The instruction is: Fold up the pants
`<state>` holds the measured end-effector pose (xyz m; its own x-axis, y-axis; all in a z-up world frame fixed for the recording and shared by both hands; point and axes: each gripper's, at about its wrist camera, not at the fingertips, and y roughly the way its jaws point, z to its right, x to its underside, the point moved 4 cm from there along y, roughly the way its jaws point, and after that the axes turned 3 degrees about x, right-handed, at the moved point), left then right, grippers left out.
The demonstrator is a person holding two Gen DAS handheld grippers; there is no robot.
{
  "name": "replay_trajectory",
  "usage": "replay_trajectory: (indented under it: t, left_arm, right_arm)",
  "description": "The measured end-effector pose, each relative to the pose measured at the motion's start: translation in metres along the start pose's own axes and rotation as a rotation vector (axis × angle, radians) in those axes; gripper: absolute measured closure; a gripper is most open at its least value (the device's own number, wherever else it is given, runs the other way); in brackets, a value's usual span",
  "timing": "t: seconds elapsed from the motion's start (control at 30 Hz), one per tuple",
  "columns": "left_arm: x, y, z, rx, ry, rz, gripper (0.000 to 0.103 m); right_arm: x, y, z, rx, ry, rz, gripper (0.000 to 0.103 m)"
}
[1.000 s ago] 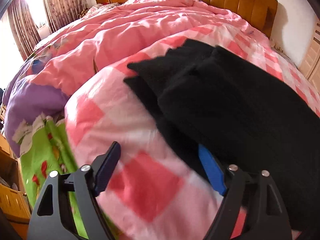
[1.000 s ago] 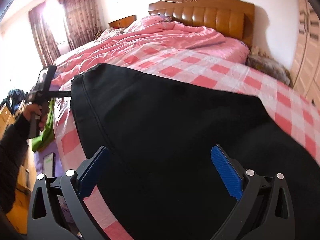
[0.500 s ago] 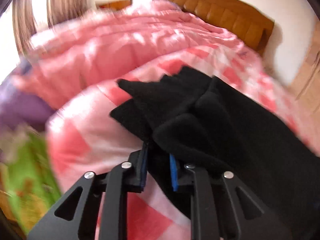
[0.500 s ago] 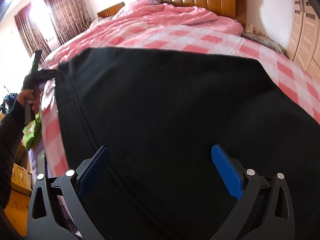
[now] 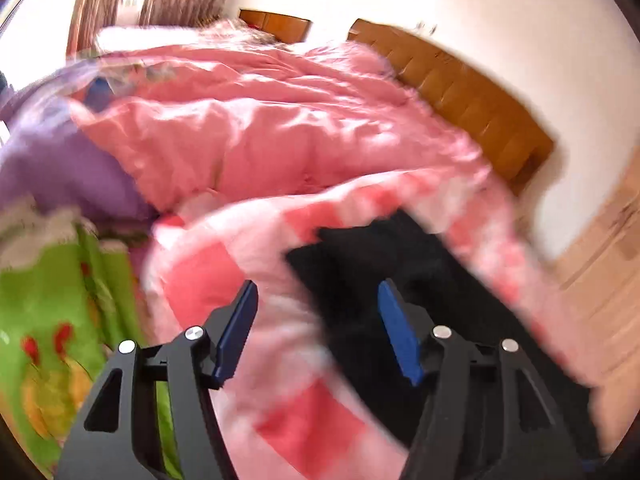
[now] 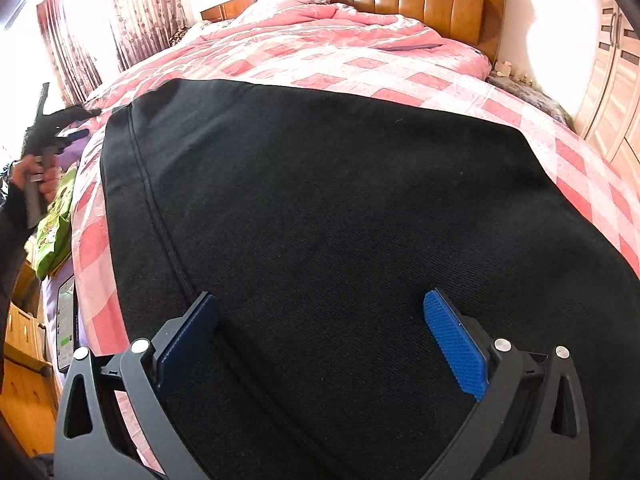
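The pants [image 6: 340, 220] are matt black cloth with a fine twill weave and a raised stitched seam. The checked sheet [image 6: 420, 84] is soft, slightly shiny cloth; the pink quilt [image 5: 260, 128] is crinkled and satiny. The headboard [image 6: 404, 0] is glossy varnished wood with padded panels. The right tongs [image 6: 320, 340] are matt black plastic with ribbed blue pads [image 6: 456, 352] and bright metal screws.
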<state>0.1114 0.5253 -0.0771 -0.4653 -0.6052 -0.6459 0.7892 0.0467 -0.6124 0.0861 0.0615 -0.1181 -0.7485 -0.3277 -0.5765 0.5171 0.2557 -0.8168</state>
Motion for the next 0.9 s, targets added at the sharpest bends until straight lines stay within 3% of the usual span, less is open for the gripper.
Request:
replay_trajectory:
  t: [0.07, 0.13, 0.23, 0.33, 0.4, 0.47, 0.6, 0.7, 0.83, 0.9]
  left_arm:
    - [0.004, -0.003, 0.010, 0.108, -0.034, -0.042, 0.041]
    - [0.011, 0.005, 0.026, 0.160, -0.013, -0.091, 0.043]
    - [0.018, 0.029, 0.041, 0.095, 0.036, -0.140, 0.051]
    - [0.020, 0.050, 0.038, 0.039, 0.001, -0.160, 0.056]
    - [0.021, 0.054, 0.033, 0.008, -0.007, -0.144, 0.087]
    - [0.021, 0.049, 0.031, 0.038, -0.025, -0.125, 0.098]
    - [0.015, 0.021, 0.042, 0.016, 0.044, -0.066, 0.098]
    - [0.012, 0.004, 0.038, 0.021, 0.035, -0.056, 0.098]
    - [0.027, 0.051, 0.018, -0.030, 0.061, -0.200, 0.097]
    - [0.030, 0.058, 0.015, -0.023, 0.069, -0.192, 0.093]
  right_arm:
    - [0.000, 0.000, 0.000, 0.004, -0.001, -0.001, 0.004]
    - [0.000, 0.000, 0.000, 0.004, -0.001, 0.000, 0.004]
    - [0.000, 0.000, 0.001, -0.003, 0.003, 0.001, 0.004]
    - [0.000, -0.001, 0.002, -0.012, 0.008, 0.004, 0.004]
    - [0.000, -0.001, 0.002, -0.015, 0.009, 0.005, 0.004]
    - [0.000, -0.002, 0.003, -0.019, 0.010, 0.006, 0.004]
    - [-0.001, -0.006, 0.006, -0.053, 0.038, 0.009, 0.004]
    - [0.001, -0.011, 0.011, -0.091, 0.077, 0.012, 0.004]
    - [0.003, -0.009, 0.008, -0.077, 0.057, 0.012, 0.004]
    - [0.003, -0.010, 0.004, -0.048, 0.032, -0.002, 0.004]
